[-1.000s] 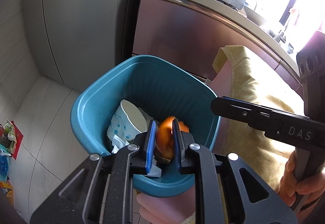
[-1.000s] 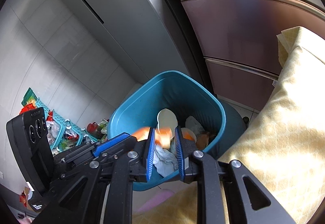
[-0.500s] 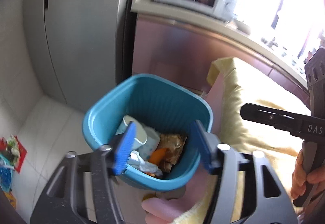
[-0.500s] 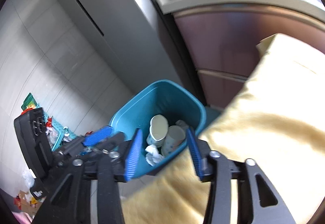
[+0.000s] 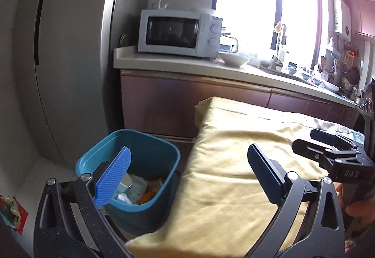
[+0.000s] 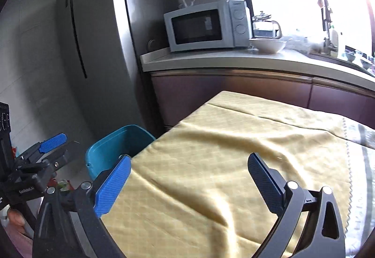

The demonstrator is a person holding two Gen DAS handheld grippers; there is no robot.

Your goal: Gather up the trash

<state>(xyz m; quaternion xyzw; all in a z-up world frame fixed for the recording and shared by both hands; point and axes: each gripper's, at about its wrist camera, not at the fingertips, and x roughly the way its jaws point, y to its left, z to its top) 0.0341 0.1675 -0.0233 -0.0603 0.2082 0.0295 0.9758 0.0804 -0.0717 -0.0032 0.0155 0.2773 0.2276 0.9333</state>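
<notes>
A teal trash bin point(image 5: 150, 155) stands on the floor at the table's left end, with paper cups, tissue and orange scraps point(image 5: 143, 190) inside. It also shows in the right wrist view point(image 6: 112, 150). My left gripper point(image 5: 187, 178) is open and empty, raised above the table's corner beside the bin. My right gripper point(image 6: 189, 183) is open and empty over the yellow tablecloth point(image 6: 234, 152). The right gripper also shows at the right of the left wrist view point(image 5: 332, 152), and the left gripper at the left of the right wrist view point(image 6: 46, 148).
The table with the yellow cloth point(image 5: 234, 164) fills the foreground. Behind it runs a counter point(image 5: 211, 66) with a microwave point(image 5: 178, 33), a white bowl point(image 5: 234, 60) and a sink area. A grey fridge point(image 5: 65, 47) stands at left. Packets point(image 5: 9, 211) lie on the floor.
Both grippers opened over the bin and let the orange scraps and tissue fall in. Both then rose and swung right toward the table.
</notes>
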